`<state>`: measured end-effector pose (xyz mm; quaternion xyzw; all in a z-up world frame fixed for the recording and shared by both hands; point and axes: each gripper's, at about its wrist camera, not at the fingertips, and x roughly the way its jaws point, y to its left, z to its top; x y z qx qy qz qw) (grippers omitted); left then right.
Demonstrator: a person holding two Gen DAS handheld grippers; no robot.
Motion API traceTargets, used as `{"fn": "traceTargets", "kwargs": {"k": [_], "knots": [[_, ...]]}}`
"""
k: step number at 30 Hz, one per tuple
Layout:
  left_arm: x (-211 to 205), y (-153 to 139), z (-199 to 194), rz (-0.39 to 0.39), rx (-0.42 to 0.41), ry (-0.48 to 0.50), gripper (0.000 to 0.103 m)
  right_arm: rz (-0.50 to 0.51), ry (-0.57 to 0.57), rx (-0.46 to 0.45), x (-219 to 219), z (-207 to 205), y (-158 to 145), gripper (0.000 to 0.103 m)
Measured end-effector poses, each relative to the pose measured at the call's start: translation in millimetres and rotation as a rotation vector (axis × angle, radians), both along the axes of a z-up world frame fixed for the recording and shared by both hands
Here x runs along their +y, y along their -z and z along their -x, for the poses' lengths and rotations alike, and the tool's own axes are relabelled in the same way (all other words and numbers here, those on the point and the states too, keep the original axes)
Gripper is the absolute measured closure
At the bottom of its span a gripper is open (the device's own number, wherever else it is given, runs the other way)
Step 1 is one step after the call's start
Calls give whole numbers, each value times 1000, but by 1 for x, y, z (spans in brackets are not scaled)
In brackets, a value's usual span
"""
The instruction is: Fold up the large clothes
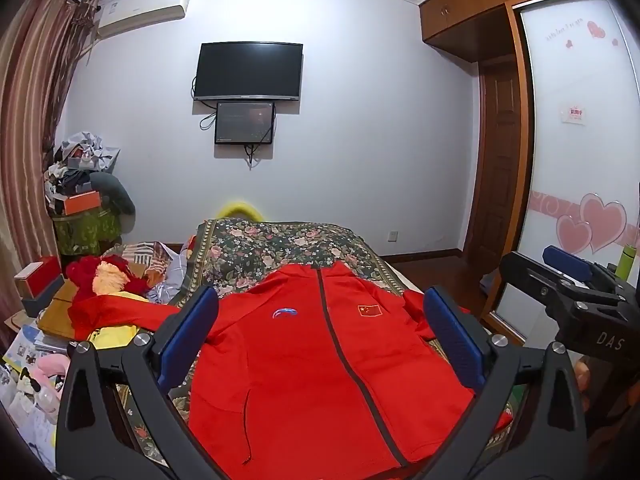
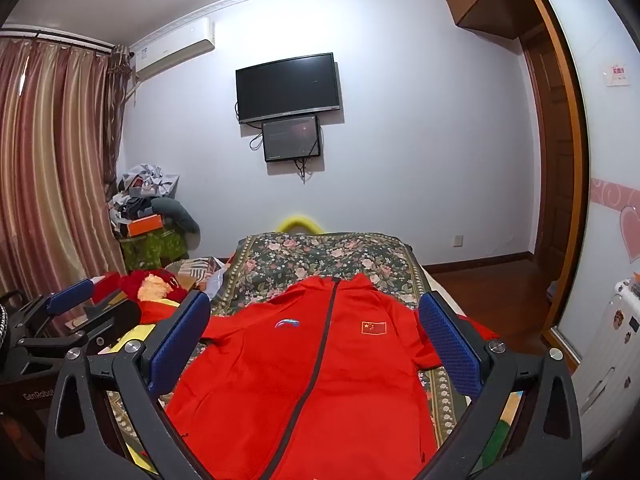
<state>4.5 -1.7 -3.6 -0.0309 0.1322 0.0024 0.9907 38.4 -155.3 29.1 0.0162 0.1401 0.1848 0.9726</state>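
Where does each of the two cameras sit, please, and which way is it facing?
Left wrist: on the left tongs, open above the red jacket, facing down the floral bed cover to the wall TV; the right tongs show at right.
Right wrist: on the right tongs, open, facing likewise; the left tongs show at left.
Both share jacket, bed cover, TV.

A big black flat TV (image 1: 248, 71) hangs on the white wall, with a small dark screen (image 1: 244, 123) just under it (wires dangle down). A white air conditioner box (image 1: 144, 10) sits near striped brown curtains (image 2: 48, 160). A fluffy red toy (image 1: 106, 276) lies beside the flowery green bedspread (image 2: 320, 256).
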Motion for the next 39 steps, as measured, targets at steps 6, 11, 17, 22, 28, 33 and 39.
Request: {"fn": "traceTargets", "kwargs": {"k": [6, 11, 17, 22, 28, 33, 39], "knots": [[0, 1, 1, 2, 0, -2, 0, -6, -4, 10, 0, -5, 1, 0], [-1, 1, 0, 1, 1, -8, 0, -4, 0, 10, 2, -5, 2, 0], [-2, 2, -2, 5, 4, -15, 0, -5, 0, 15, -1, -6, 0, 0], [-1, 2, -4, 6, 9, -15, 0, -4, 0, 16, -1, -6, 0, 0], [-1, 2, -5, 4, 12, -15, 0, -5, 0, 19, -2, -6, 0, 0], [-1, 2, -5, 4, 12, -15, 0, -4, -1, 20, -3, -6, 0, 0], [-2, 3, -4, 4, 11, -17, 0, -7, 0, 22, -3, -6, 0, 0]]}}
